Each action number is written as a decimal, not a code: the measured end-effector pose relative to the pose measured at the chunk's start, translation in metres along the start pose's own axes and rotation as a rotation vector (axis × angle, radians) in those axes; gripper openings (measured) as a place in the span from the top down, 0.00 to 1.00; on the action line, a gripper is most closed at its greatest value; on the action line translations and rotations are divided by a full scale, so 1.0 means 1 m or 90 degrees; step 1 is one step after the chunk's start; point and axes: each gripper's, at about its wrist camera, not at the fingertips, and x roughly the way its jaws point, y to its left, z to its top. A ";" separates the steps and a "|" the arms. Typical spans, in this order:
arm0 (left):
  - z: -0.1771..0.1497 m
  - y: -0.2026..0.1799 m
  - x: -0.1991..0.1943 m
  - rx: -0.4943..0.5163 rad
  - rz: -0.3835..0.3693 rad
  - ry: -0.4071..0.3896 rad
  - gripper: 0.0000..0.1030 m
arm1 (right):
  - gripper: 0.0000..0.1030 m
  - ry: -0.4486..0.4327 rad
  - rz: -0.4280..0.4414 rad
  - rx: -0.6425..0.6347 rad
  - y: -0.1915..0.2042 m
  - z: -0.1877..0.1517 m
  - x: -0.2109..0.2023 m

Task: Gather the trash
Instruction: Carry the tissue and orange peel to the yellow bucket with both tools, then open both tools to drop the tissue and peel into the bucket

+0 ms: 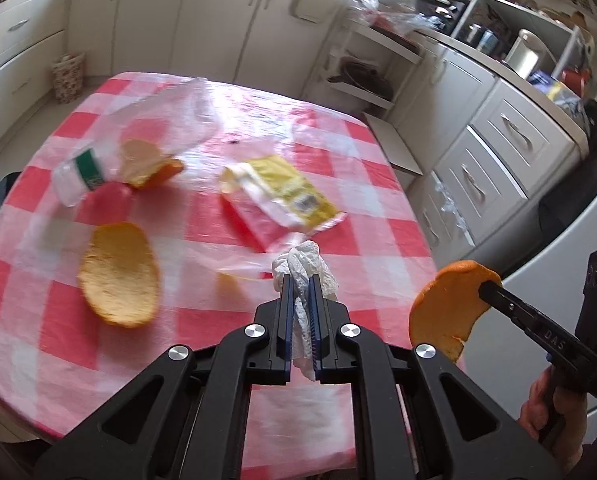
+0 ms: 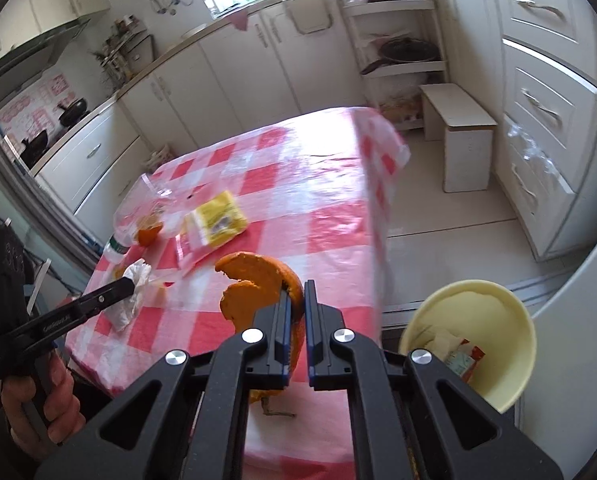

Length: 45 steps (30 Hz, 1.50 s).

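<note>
Right tool (image 2: 296, 296) grips orange peel (image 2: 258, 284) past the table's (image 2: 338, 216) edge.

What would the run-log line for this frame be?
left gripper: shut on tissue | right gripper: shut on orange peel | bin: beside table, holds trash | remaining: peels, wrapper, plastic bag

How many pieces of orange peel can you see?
3. One peel is pinched in the right gripper, one big peel lies on the near left of the table, and one sits beside the clear plastic bag. More may be hidden under it.
</note>
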 end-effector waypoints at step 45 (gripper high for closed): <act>-0.069 -0.277 0.093 0.276 -0.079 0.053 0.51 | 0.59 -0.169 -0.109 0.250 -0.156 0.002 -0.089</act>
